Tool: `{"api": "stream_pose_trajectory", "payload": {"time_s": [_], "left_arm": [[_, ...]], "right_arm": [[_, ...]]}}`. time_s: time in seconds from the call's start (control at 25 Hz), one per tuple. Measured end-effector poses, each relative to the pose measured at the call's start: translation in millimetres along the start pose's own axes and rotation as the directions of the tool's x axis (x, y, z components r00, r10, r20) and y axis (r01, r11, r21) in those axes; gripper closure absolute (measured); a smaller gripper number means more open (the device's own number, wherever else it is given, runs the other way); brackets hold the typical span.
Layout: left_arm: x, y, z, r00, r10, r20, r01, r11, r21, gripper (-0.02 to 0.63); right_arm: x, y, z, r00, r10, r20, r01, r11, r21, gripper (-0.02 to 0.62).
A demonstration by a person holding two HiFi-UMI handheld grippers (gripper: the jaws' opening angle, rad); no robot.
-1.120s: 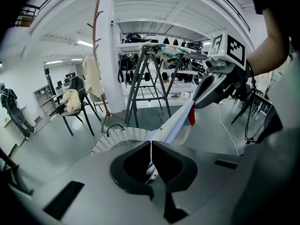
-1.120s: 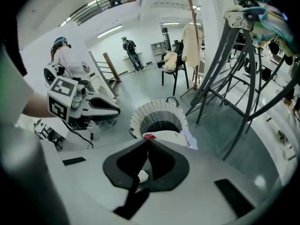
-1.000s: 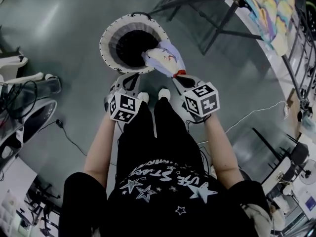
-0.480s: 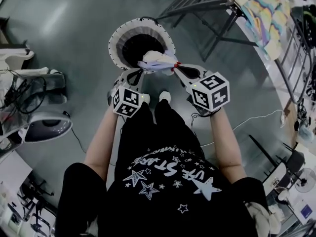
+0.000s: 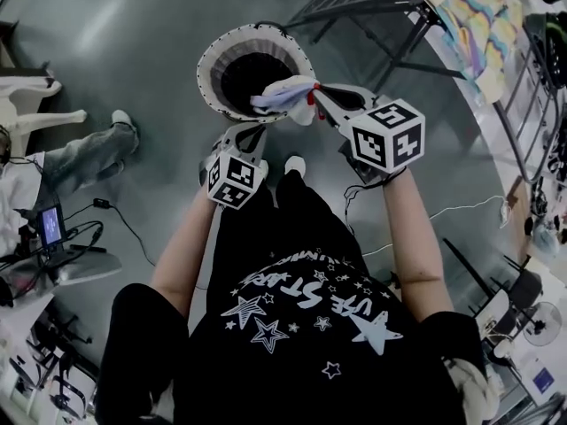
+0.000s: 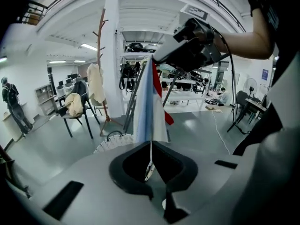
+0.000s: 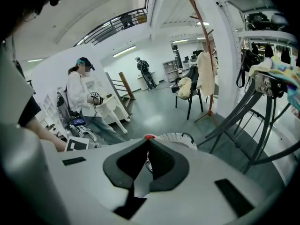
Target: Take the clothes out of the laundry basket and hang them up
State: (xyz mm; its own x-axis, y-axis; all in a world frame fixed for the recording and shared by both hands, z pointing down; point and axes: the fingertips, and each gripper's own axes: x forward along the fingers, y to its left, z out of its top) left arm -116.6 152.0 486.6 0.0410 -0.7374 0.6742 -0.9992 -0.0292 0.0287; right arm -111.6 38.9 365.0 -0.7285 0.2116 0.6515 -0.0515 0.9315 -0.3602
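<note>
While pinching the small cloth point(image 5: 282, 94) tight at both ends with left gripper point(image 5: 255, 127) and right gripper point(image 5: 312, 97), just above the laundry basket point(image 5: 209, 64), treat as soft, light, floppy; hold by the edges.

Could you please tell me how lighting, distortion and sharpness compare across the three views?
Head view: dim, bluish, a soft glare patch on the floor at upper left, edges bent; the laundry basket is sharp. Left gripper view: bright, dark rounded corners, the garment crisp. Right gripper view: bright strip lights, the coat stand bowed by the lens, a mosaic patch on a bystander.
</note>
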Motion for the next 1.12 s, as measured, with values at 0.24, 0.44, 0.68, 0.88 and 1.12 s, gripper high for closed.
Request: {"api": "stream_pose_trajectory", "payload": {"time_s": [0.24, 0.44, 0.68, 0.88, 1.12], "left_arm": [[32, -42, 1, 0.993, -0.120, 0.017, 0.120, 0.993, -0.021, 0.580], [49, -61, -2, 0.984, -0.167, 0.062, 0.176, 0.970, -0.168, 0.511], [82, -63, -8, 0.987, -0.096, 0.132, 0.136, 0.931, -0.339, 0.398], [102, -58, 3, 0.969, 0.028, 0.244, 0.069, 0.922, -0.381, 0.371], [130, -31, 4, 0.958, 0.224, 0.177, -0.128, 0.891, -0.436, 0.445]], "right_arm": [[16, -2, 11, 1.000, -0.011, 0.006, 0.011, 0.999, -0.031, 0.581], [23, -1, 14, 1.000, 0.001, 0.000, -0.001, 1.000, -0.031, 0.581], [32, -3, 12, 1.000, 0.013, -0.007, -0.013, 1.000, -0.028, 0.581], [40, 8, 12, 1.000, 0.028, -0.002, -0.028, 0.999, -0.019, 0.581], [42, 9, 15, 0.999, 0.032, 0.000, -0.032, 0.999, -0.013, 0.581]]}}
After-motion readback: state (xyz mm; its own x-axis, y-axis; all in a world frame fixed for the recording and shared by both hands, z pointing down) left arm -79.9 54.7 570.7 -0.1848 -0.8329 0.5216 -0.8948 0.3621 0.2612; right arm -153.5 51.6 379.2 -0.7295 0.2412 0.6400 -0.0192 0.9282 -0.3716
